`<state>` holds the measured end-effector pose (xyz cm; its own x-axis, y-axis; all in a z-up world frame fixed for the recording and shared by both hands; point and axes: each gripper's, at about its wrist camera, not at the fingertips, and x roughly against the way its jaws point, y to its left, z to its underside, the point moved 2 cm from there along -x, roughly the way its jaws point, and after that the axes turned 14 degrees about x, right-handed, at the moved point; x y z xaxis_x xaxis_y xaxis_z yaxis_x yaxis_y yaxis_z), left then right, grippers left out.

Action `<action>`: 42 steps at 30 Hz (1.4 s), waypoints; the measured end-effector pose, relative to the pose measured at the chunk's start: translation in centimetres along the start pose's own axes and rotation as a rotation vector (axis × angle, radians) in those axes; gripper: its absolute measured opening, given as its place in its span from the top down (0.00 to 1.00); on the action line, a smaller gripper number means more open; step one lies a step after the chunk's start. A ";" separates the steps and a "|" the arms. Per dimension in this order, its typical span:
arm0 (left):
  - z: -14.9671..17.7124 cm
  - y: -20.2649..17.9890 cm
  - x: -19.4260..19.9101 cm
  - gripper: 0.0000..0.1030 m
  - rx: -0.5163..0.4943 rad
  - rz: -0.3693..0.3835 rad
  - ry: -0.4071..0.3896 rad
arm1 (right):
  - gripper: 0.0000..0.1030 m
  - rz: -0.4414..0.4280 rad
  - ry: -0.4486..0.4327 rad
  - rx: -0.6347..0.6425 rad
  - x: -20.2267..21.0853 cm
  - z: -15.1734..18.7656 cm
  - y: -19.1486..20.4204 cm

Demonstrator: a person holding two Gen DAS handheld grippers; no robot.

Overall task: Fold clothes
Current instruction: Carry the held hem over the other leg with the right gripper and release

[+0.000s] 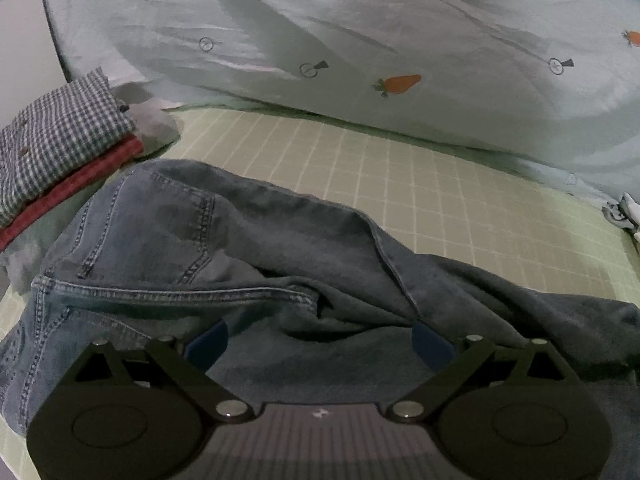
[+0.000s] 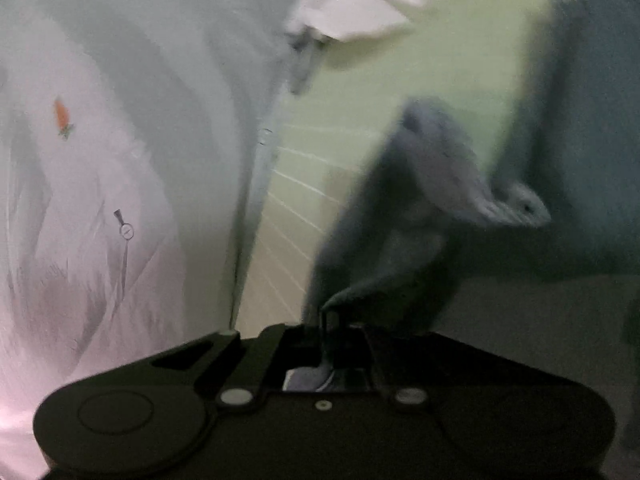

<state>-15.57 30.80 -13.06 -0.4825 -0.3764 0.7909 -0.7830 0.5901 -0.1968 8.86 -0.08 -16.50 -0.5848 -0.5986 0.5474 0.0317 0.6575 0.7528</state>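
Left wrist view: the jeans [image 1: 240, 248] lie crumpled on the green grid mat [image 1: 400, 176], waistband and pocket stitching toward the left, the legs trailing off to the right. The left gripper [image 1: 320, 344] hangs over the near part of the denim with its jaws spread wide; the blue pads [image 1: 208, 344] sit on either side of a fold but press on nothing. A stack [image 1: 60, 152] of folded clothes, checked on top and red below, rests at the far left, apart from the jeans. The carrot-print quilt [image 1: 360, 40] rises behind the mat.

Right wrist view: this picture is smeared, so detail is uncertain. The right gripper [image 2: 326, 320] has its jaws drawn together on a pinch of dark cloth that seems to be the jeans [image 2: 384, 240], which rise from the fingers in a peak above the mat [image 2: 304, 208].

Doing the step well, as I judge it: with the right end pinched, the left jaws should close on the waistband edge rather than on the loose middle fold, taking both layers. Then both hands should lift and draw apart until the denim hangs flat, before laying one leg over the other. Keep the cloth clear of the stack.
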 end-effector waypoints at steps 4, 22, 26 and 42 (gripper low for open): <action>-0.4 0.3 0.2 0.05 0.005 0.024 -0.024 | 0.98 -0.020 -0.047 0.183 -2.4 -4.1 6.0; -1.2 1.2 -3.0 0.04 0.087 -0.013 0.045 | 0.51 0.190 0.083 0.362 -10.3 -3.3 3.5; -1.1 -0.1 -3.1 0.04 0.031 0.003 0.047 | 0.51 0.249 0.112 0.301 -11.0 -2.4 0.3; -1.1 -0.3 -2.0 0.04 0.025 -0.031 0.020 | 0.83 0.294 0.004 0.590 -14.6 -1.7 4.0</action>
<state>-13.98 32.14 -13.95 -0.4498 -0.3801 0.8082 -0.8073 0.5600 -0.1860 18.88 10.52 -20.87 -0.6166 -0.3569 0.7017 -0.2605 0.9336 0.2459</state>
